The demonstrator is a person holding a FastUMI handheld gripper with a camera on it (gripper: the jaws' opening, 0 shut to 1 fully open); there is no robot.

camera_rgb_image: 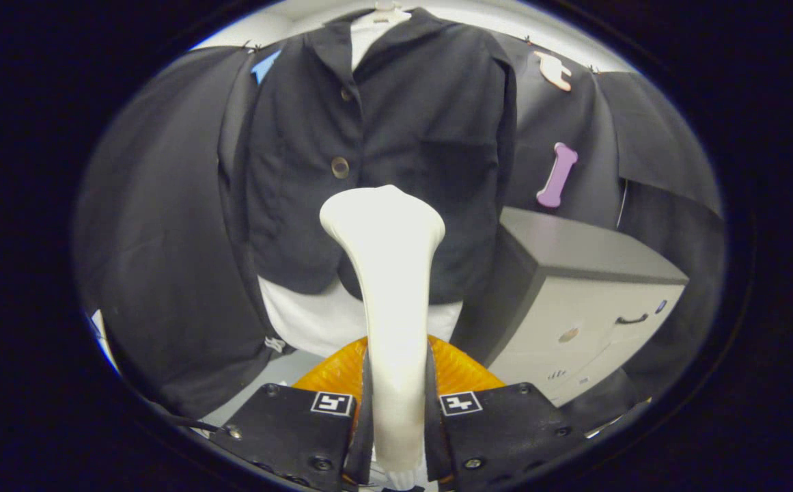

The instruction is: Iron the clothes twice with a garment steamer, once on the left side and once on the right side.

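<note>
One dark jacket (403,137) hangs straight ahead at 12 o'clock, long axis vertical, its button line just left of the steamer head. Grey cabinet (594,301) sits at 3 o'clock. Garment steamer (389,287) stands upright, clenched in the gripper (396,417), both fingers pressing its handle.

This is a staged booth set up for recording a household chore, not a lived-in room. Black cloth (164,225) hangs all around as the wall, pinned along its top edge against a pale surface above. A dark jacket (382,150) hangs on a white hanger (384,15) in front of the cloth, over a white garment (314,318). Beside it stands a grey cabinet (574,301) with drawers and a dark handle, the sort of piece found in an office or lab. The floor (266,383) below is pale and plain.
</note>
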